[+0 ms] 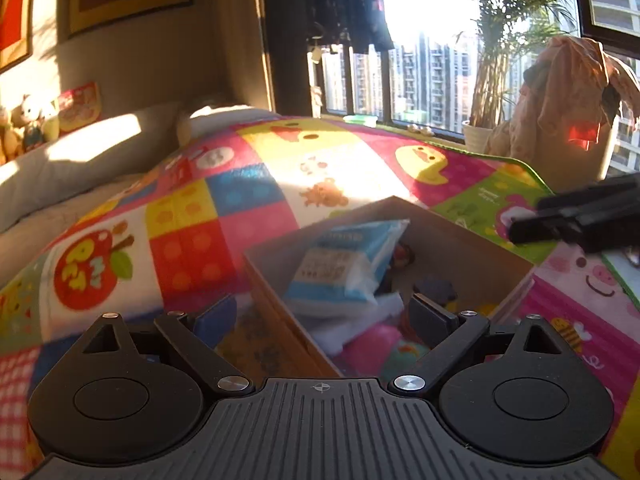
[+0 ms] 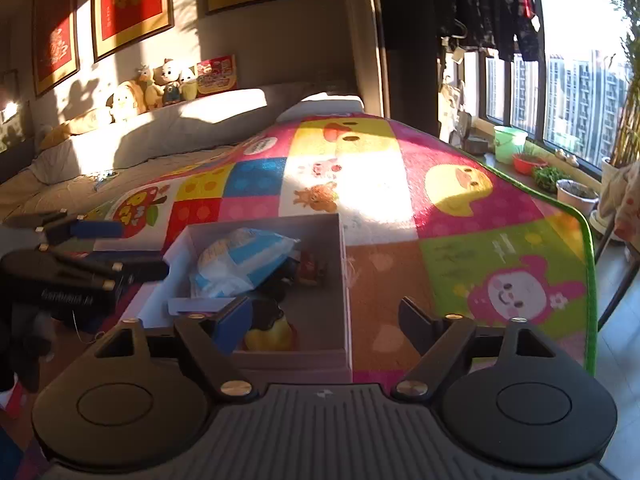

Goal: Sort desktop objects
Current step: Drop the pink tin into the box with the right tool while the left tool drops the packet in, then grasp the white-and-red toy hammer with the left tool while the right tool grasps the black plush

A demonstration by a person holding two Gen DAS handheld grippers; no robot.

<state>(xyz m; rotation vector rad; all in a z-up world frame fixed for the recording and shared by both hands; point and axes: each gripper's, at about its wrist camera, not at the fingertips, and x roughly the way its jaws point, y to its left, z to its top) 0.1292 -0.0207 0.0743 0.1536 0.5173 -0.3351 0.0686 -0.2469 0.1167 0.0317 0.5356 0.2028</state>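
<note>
The open cardboard box [image 1: 472, 240], holding a blue-and-white tissue pack [image 1: 344, 264] among small toys, sits on the colourful play mat [image 1: 200, 216] with its left wall between the wide-open left gripper [image 1: 324, 320] fingers, while the right gripper [image 2: 324, 320] stands open, empty, straddling the box's right wall.

Home bedroom, bed [image 2: 120, 148], plush toys [image 2: 160, 84], framed pictures [image 2: 132, 4]
</note>
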